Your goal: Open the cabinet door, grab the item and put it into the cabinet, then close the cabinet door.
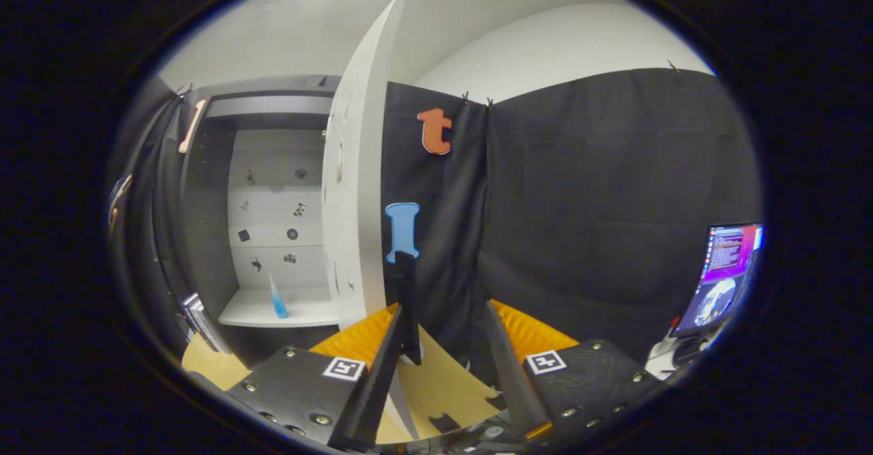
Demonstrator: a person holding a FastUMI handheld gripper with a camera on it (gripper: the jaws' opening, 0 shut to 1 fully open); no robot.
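- Gripper view: the cabinet (273,216) stands left of the fingers with its door (358,189) swung wide open, edge-on towards the camera.
- The item, a slim blue bottle-like object (278,299), stands upright on the cabinet's lower shelf (300,313), well inside and beyond the left finger.
- The gripper (447,342) is parted to a moderate gap; nothing lies between the fingers and they press on nothing. Only tan tabletop (436,380) and black cloth show through the gap.
- Judging by this, opening and placing are done, and the step in hand is closing the door.
- The door's lower edge sits just ahead of the left finger (382,366). Whether they touch cannot be told.
- The next move calls for getting a finger behind the door's free edge, on its outer face, and sweeping it leftward towards the cabinet front, following the hinge arc.
- A dark upright post (408,298) rises just ahead between the fingers, close beside the door; it could catch a finger during the sweep.
- Around: a stack of books or papers (199,318) lies left of the cabinet base, and a lit monitor (726,271) stands far right, well clear of the door's path.
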